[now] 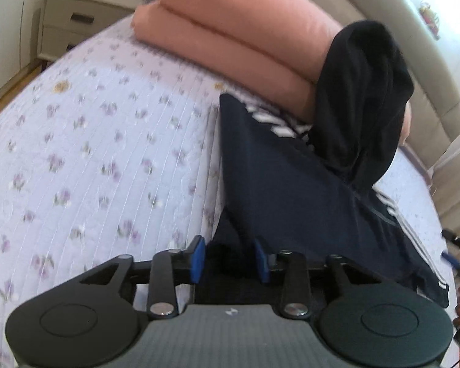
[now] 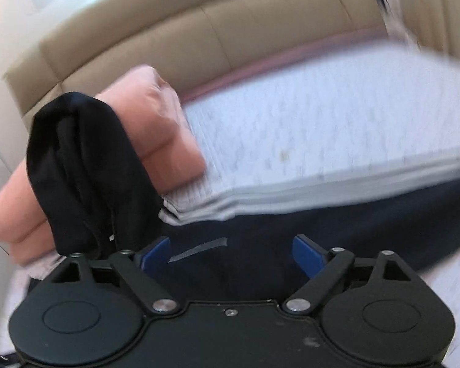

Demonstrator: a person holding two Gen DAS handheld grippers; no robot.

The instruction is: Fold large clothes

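Now the navy jacket lies on the floral bed, its black hood against far pink pillows. Left gripper is partly spread over its near edge; right gripper gapes wide, pinching nothing.

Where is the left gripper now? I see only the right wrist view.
Observer: The left gripper is open over the near edge of the navy garment; dark cloth lies between its pads, not pinched.
Operator: Has this garment any marking on its side?
Observer: Yes, white stripes run along its right edge.
Operator: What stands beside the bed?
Observer: A grey nightstand with drawers, at the head end of the floral bedspread.
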